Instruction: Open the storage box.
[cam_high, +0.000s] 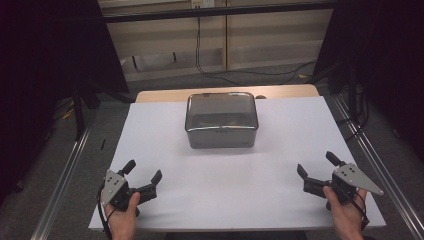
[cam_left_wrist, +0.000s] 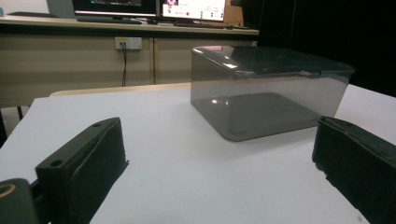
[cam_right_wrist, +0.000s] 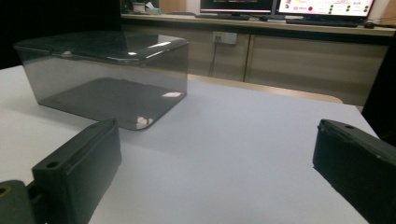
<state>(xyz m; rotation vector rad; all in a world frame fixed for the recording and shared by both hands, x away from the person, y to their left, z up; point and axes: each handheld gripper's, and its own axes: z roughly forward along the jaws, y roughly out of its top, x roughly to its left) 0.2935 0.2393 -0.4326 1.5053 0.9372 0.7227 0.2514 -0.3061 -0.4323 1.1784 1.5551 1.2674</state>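
Nothing is gripped yet: the lidded smoky box (cam_high: 221, 120) sits mid-table toward the far edge, well apart from the left gripper (cam_high: 146, 175) and right gripper (cam_high: 316, 164), jaws spread wide, so the next move looks like reaching forward.

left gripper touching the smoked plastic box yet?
Apart. The high view shows the left gripper near the table's front edge, jaws open, with a wide stretch of bare white tabletop between it and the box.

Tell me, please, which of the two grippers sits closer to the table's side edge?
The right gripper: its grey plate juts over the white table's right edge, while the left gripper rests inside its edge.
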